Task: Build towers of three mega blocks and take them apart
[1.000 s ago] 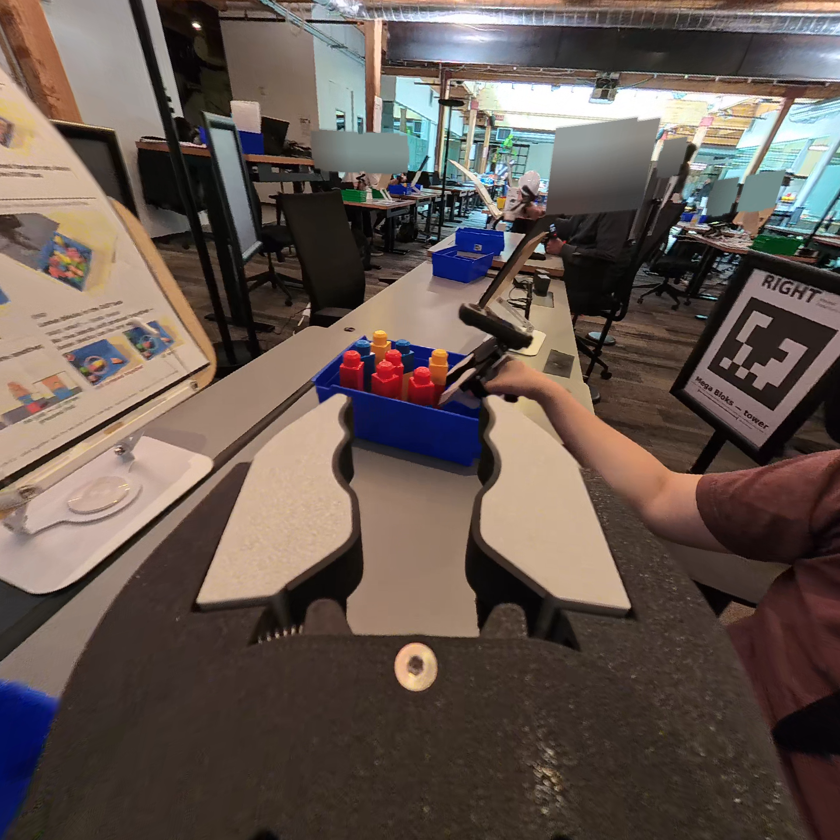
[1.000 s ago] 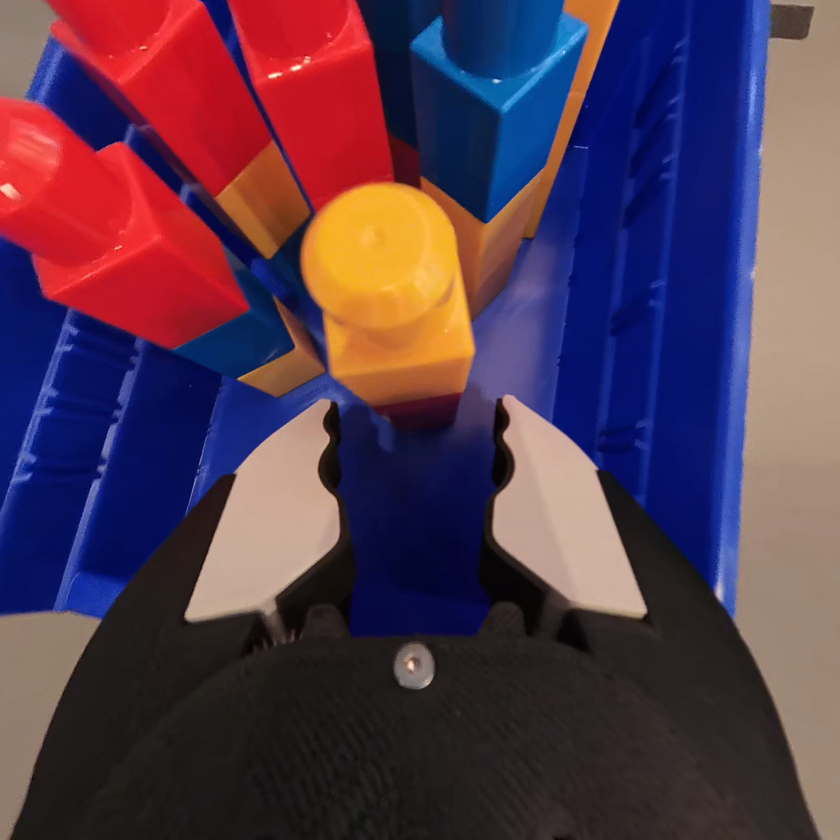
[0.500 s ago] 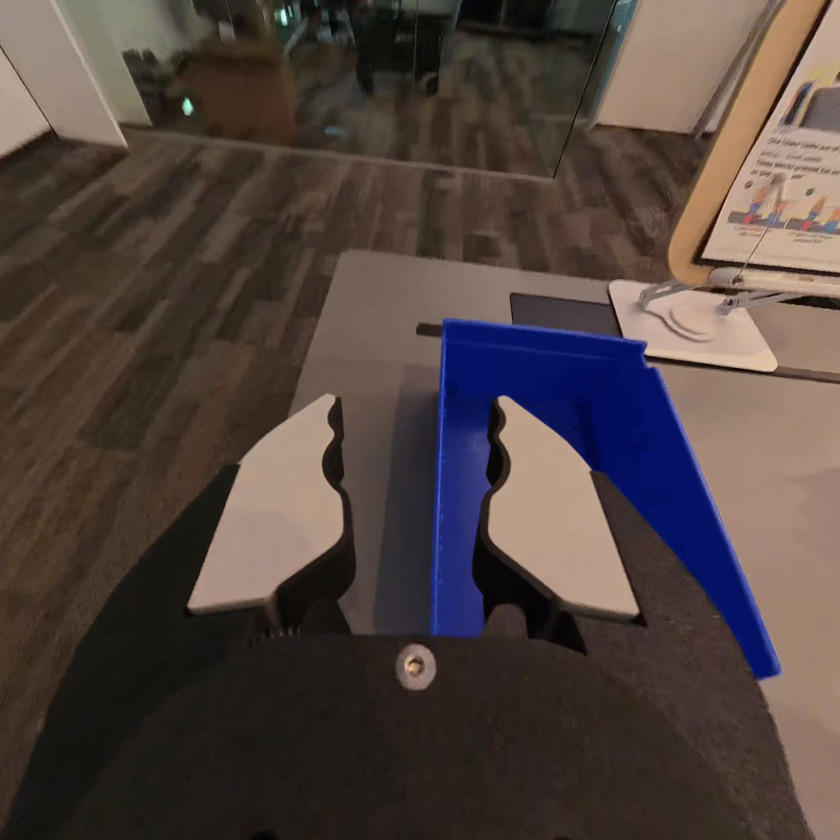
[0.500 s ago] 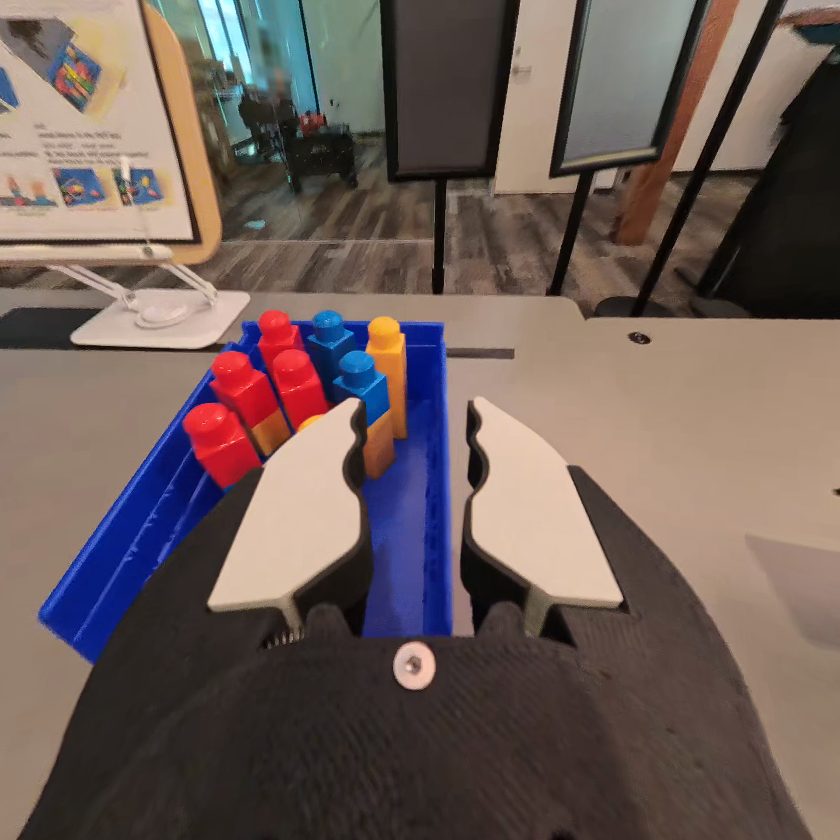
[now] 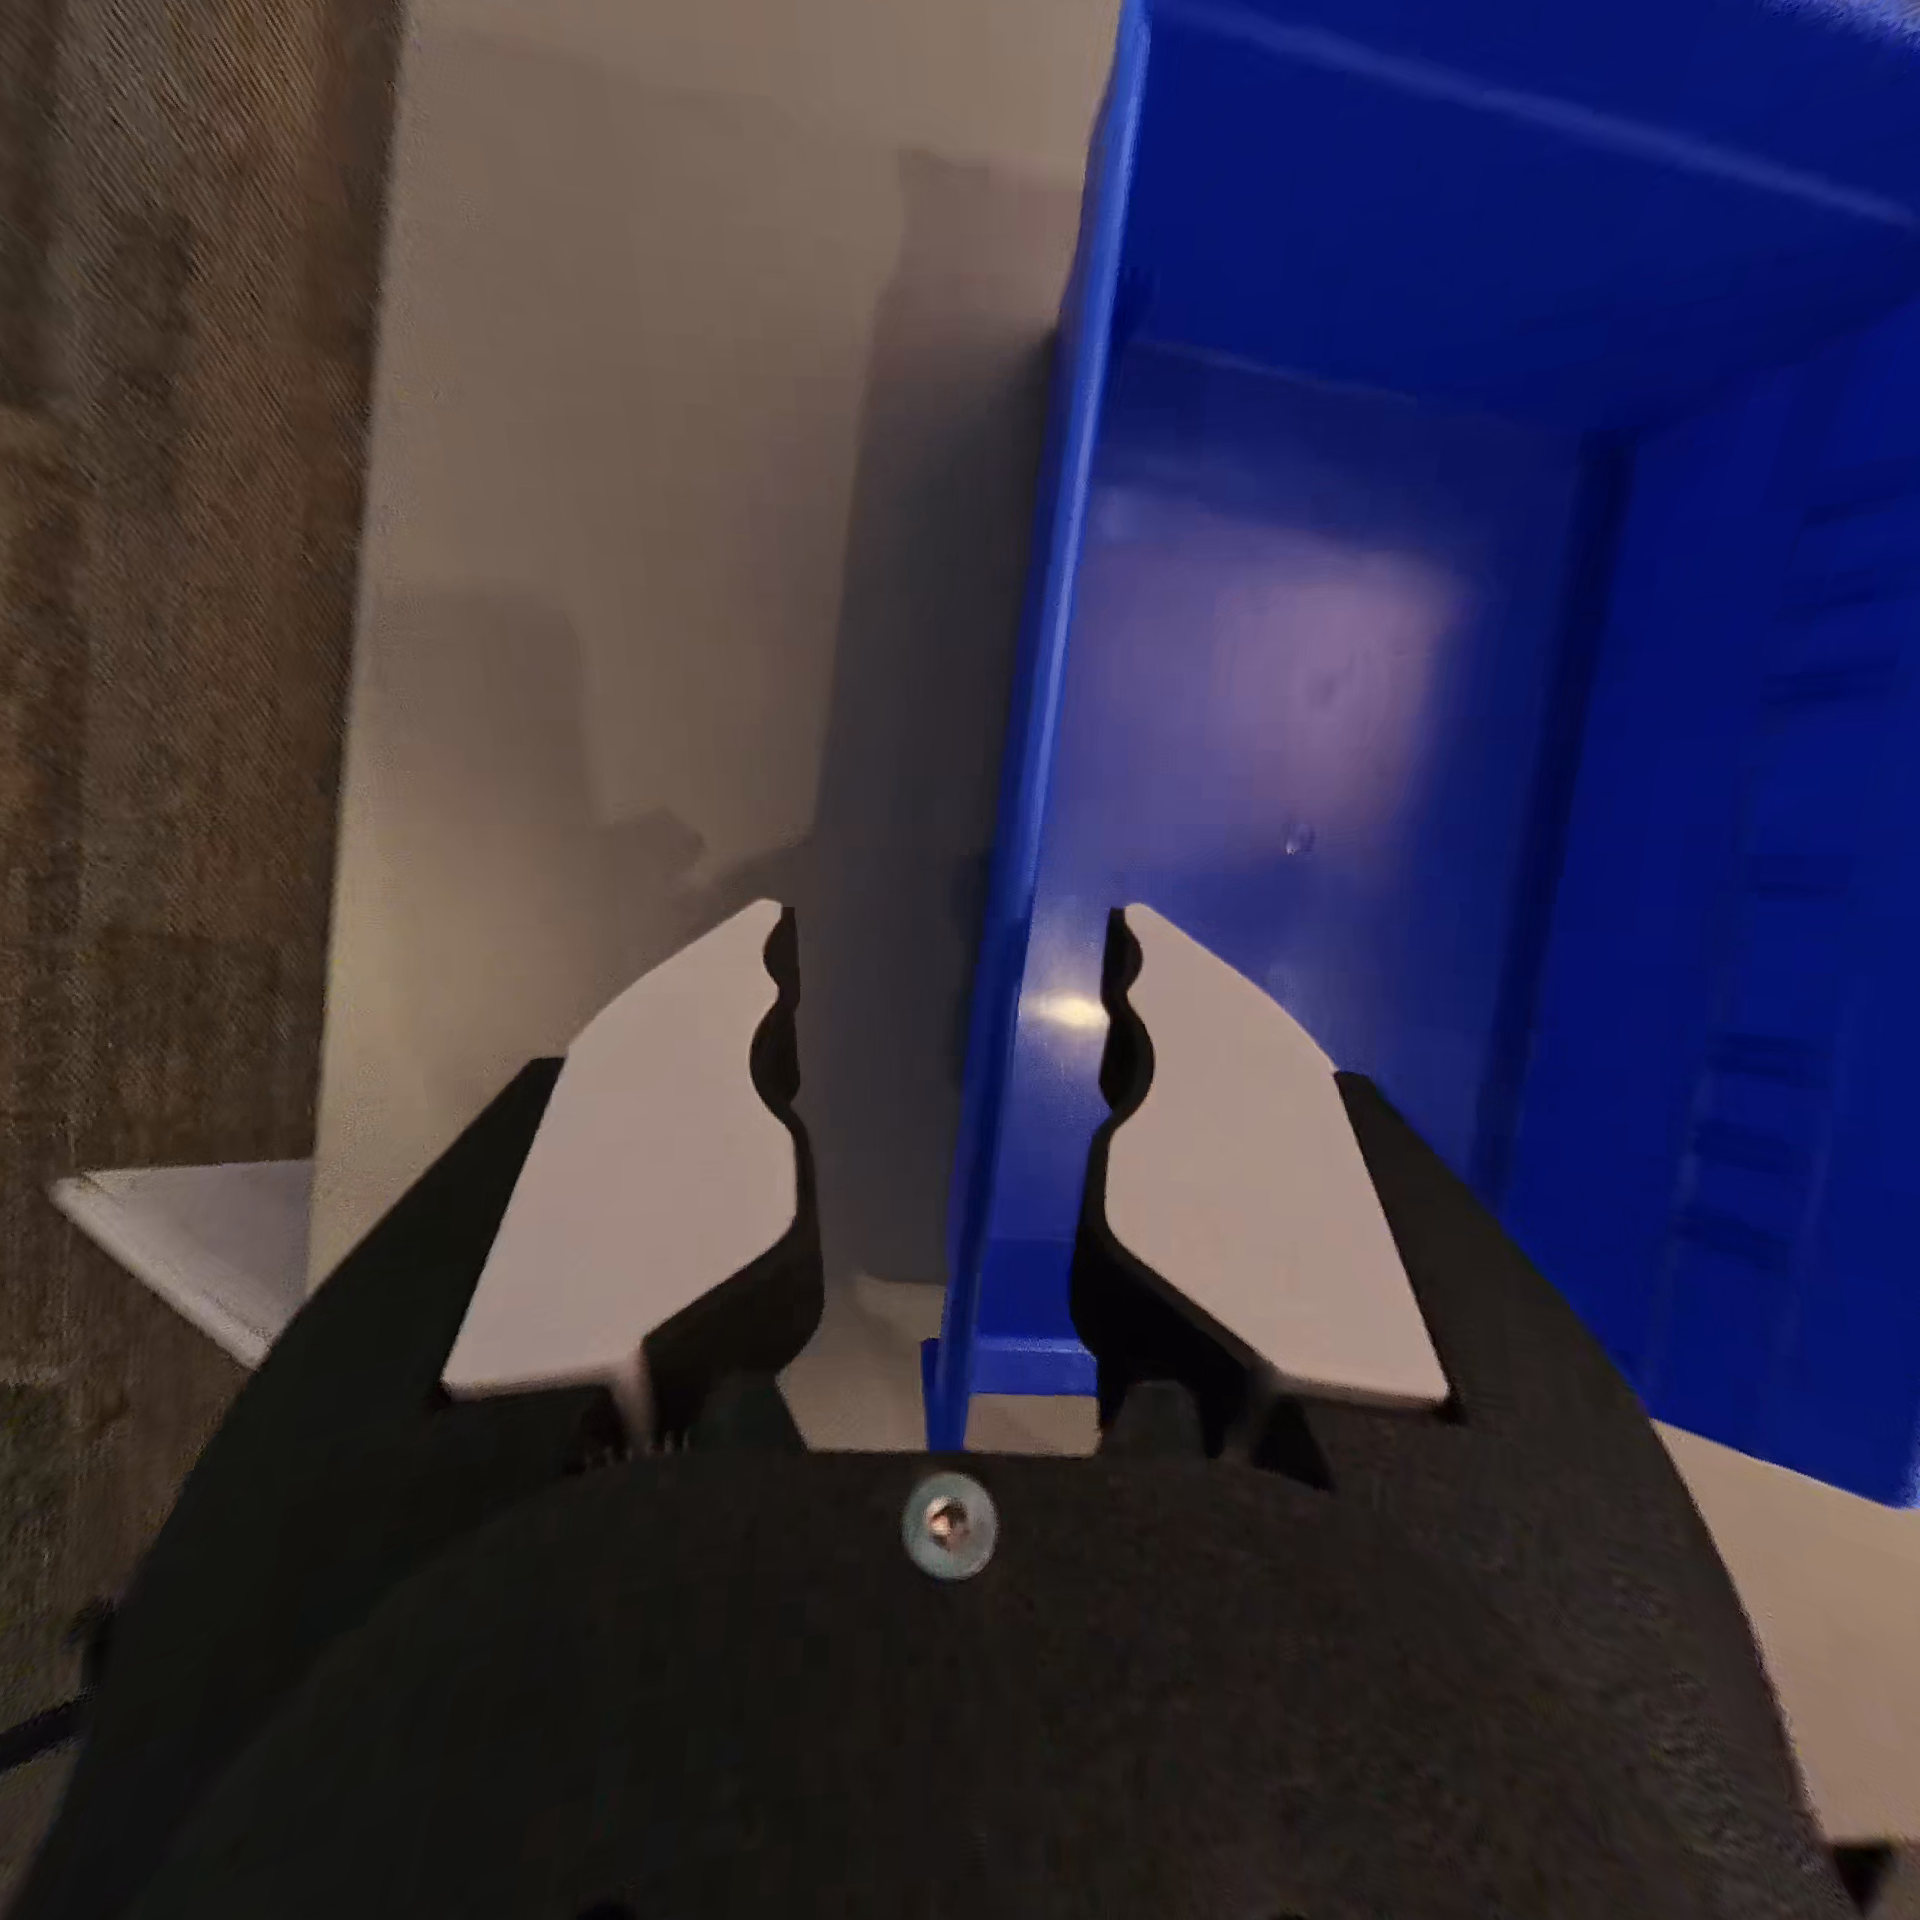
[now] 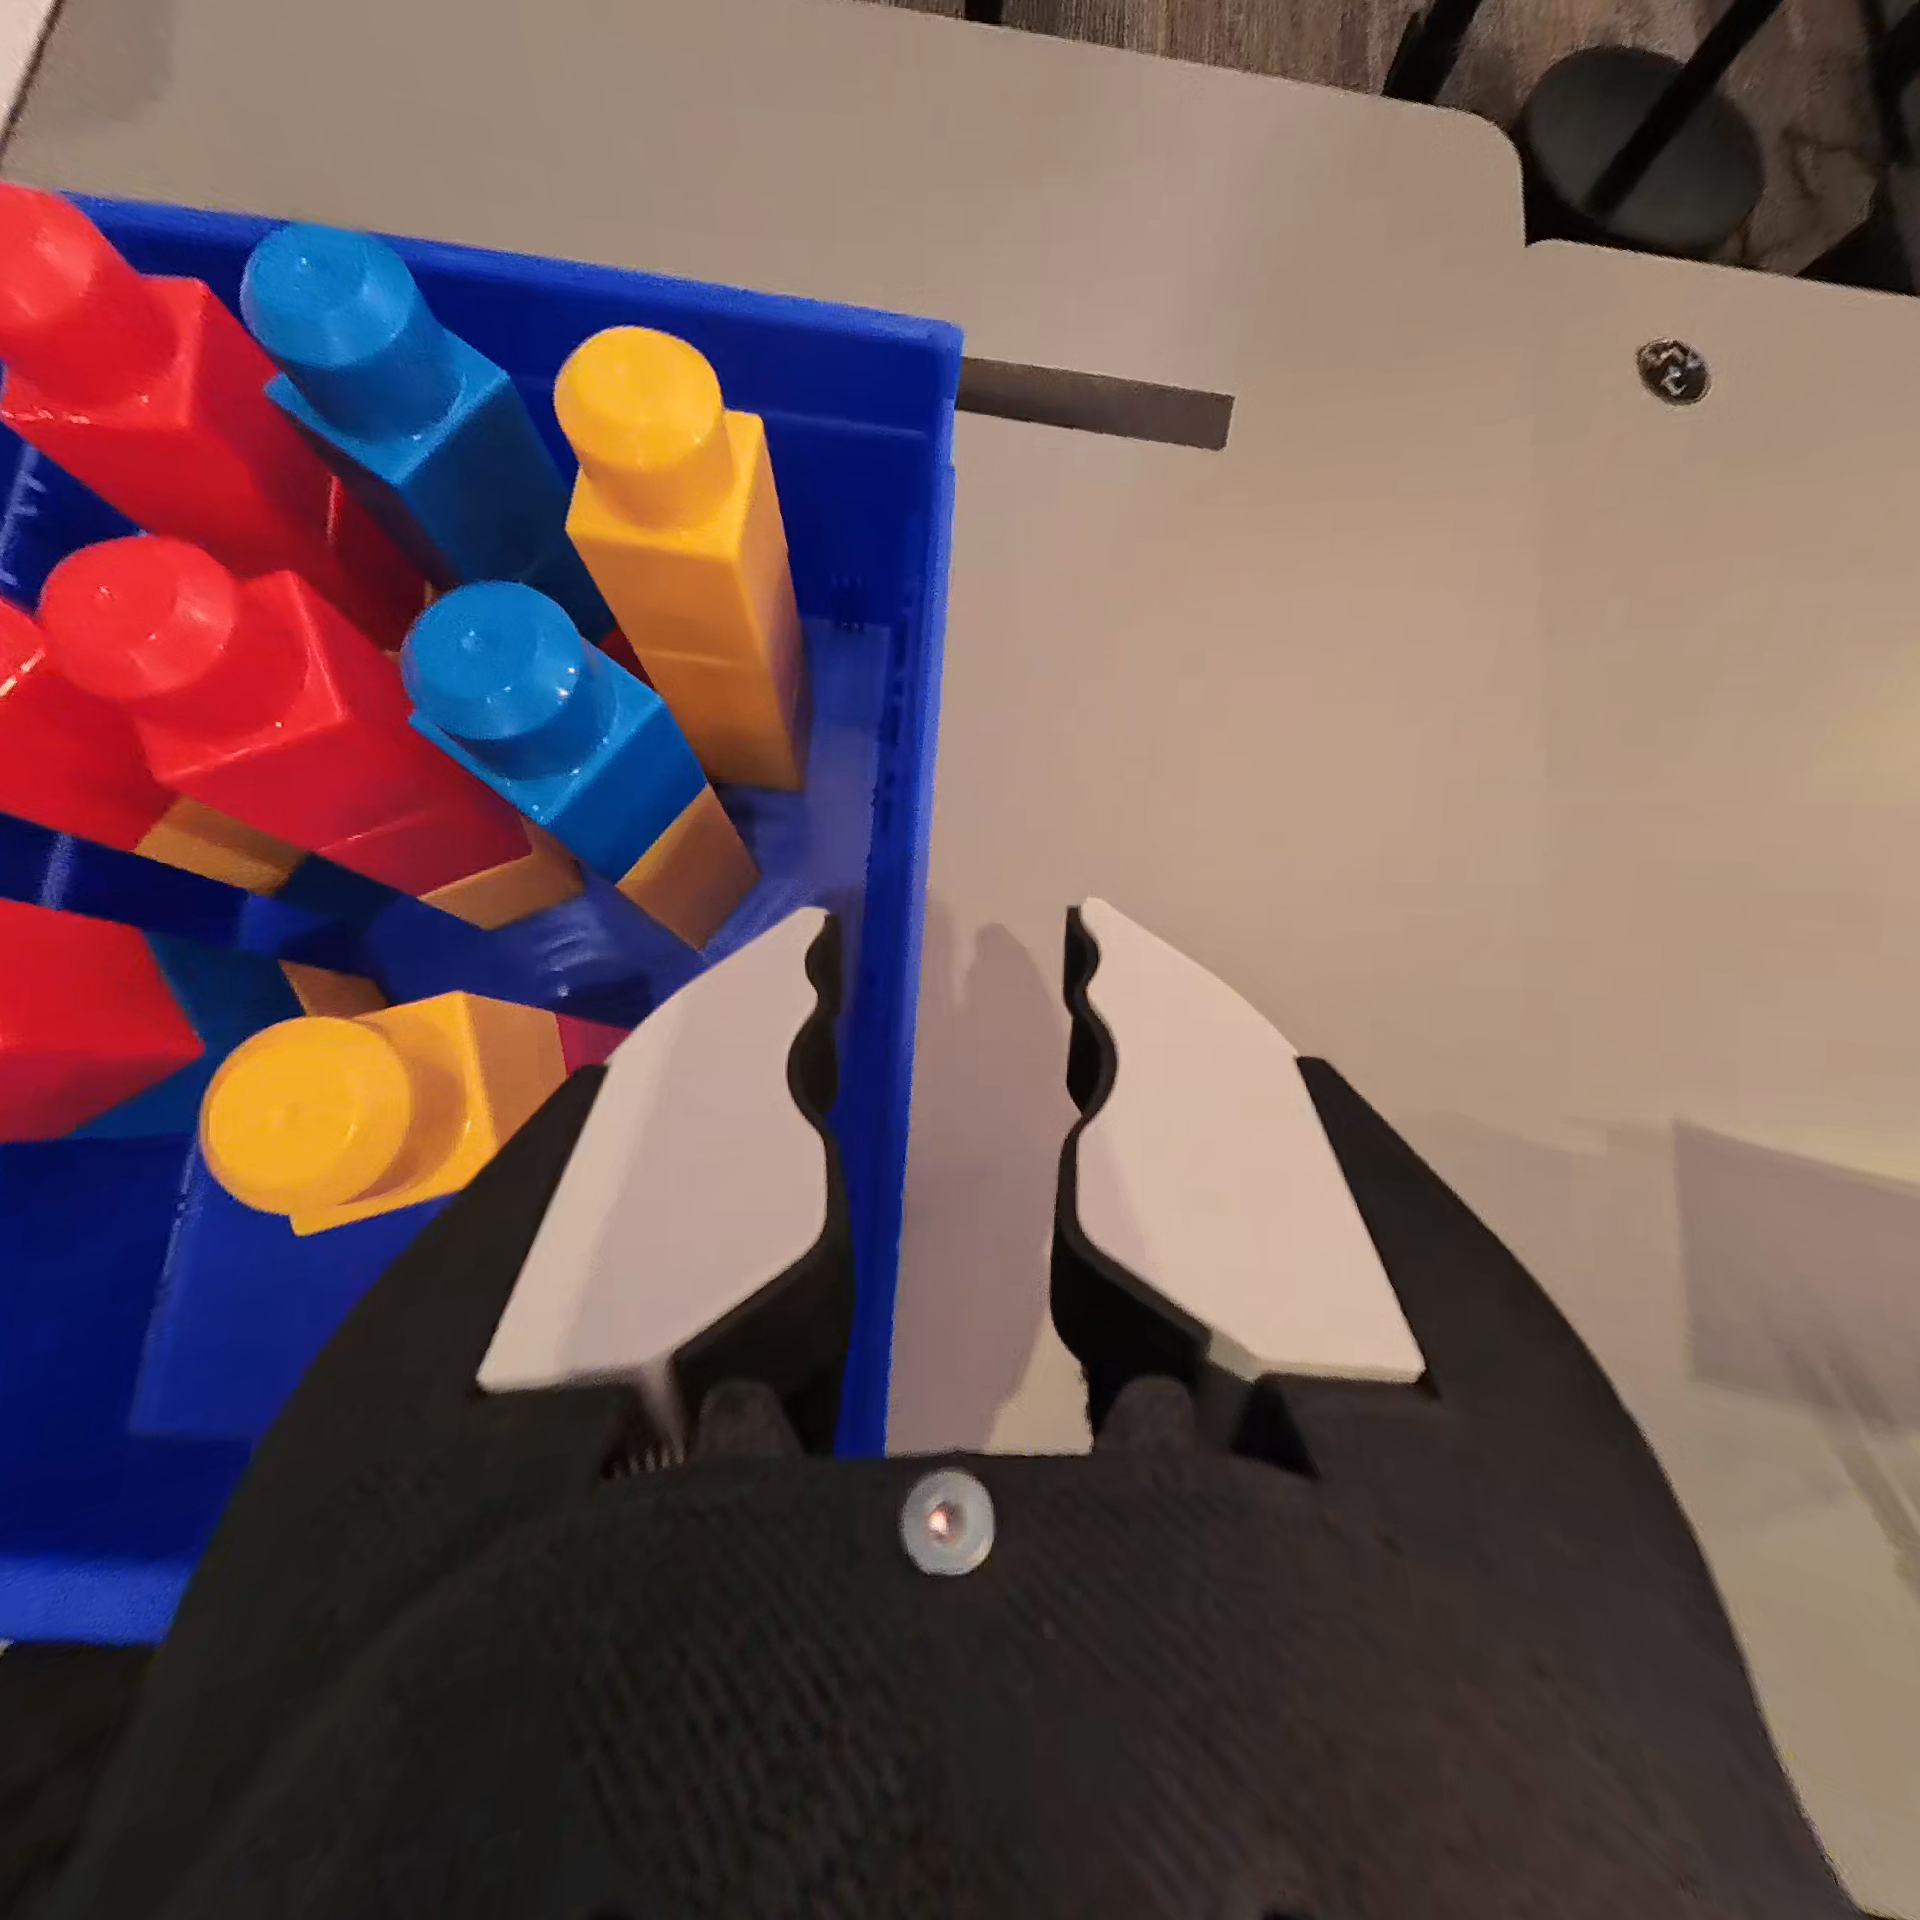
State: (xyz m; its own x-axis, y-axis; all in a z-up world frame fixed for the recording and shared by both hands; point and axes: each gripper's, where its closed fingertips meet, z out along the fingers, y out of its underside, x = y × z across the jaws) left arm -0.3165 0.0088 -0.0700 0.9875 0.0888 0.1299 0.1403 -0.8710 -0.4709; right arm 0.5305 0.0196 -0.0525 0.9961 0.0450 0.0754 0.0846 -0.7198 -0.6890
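No legible writing is seen in either current view. In the left wrist view, the left gripper [image 5: 945, 925] is held with jaws apart, straddling the wall of an empty blue bin [image 5: 1039, 727]; a gap is visible on both sides of the wall, so nothing is gripped. In the right wrist view only, the block towers [image 6: 582, 717] are shown standing in a second blue bin [image 6: 914, 727] at 10 o'clock; the right gripper [image 6: 945, 925] straddles that bin's wall at 12 o'clock, jaws apart, gripping nothing. The grey surface [image 6: 1351, 675] is seen at 2 o'clock. Half a second earlier, both cameras were aimed farther out; both bins now appear closer.
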